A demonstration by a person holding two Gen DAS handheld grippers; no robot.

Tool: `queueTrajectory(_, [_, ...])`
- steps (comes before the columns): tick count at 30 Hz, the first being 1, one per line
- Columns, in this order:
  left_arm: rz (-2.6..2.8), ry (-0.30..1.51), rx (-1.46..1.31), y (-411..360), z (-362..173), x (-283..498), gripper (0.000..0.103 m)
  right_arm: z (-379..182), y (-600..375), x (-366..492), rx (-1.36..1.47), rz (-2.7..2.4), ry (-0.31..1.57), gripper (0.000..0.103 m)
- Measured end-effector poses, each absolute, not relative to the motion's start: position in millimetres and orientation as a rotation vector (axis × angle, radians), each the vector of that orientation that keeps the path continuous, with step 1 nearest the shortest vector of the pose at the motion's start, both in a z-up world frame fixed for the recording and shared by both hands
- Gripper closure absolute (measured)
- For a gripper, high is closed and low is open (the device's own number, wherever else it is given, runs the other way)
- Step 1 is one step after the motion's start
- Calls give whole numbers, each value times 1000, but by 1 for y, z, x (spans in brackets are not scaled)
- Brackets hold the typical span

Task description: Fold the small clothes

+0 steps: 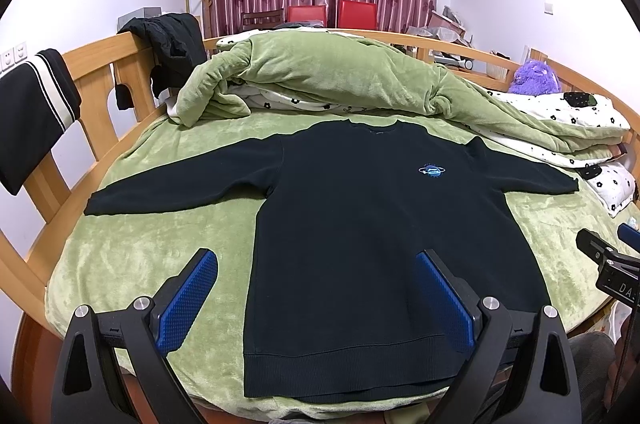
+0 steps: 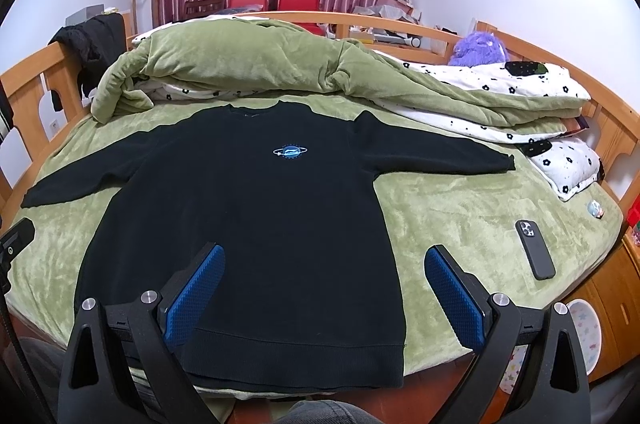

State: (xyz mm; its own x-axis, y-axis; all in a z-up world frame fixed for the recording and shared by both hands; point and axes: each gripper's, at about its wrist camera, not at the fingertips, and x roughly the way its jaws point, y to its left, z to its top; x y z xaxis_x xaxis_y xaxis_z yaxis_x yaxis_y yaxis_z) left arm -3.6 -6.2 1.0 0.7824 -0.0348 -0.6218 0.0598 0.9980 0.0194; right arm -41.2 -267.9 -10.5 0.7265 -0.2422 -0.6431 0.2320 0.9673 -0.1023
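A black sweater [image 1: 360,208] with a small blue planet logo lies flat, front up, on the green bed cover [image 1: 132,252], sleeves spread to both sides, hem toward me. It also shows in the right wrist view [image 2: 248,216]. My left gripper [image 1: 316,260] is open and empty above the sweater's lower left part. My right gripper [image 2: 324,256] is open and empty above the sweater's lower right edge. The right gripper's tip [image 1: 600,252] shows at the right edge of the left wrist view.
A bunched green quilt [image 1: 320,72] lies behind the sweater. A black phone [image 2: 535,249] lies on the cover at the right. A floral pillow [image 2: 568,168], a purple plush toy [image 2: 480,48], and a wooden bed frame [image 1: 92,72] with dark clothes hung on it surround the bed.
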Motion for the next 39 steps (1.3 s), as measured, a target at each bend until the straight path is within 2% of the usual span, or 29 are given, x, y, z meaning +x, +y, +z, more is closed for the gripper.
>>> queueTrajectory(24, [-65,663,39,-8,1,-4,4,-7,-262,-41,-46,-261,700,4])
queueTrajectory(32, [-98,643,52,-3,-11,3,3,-17,-261,-46,-37,-115,637,4])
queueTrajectory(39, [-109,665,10,13,-27,18,4,-27,-281,-41,-32,-192,630,3])
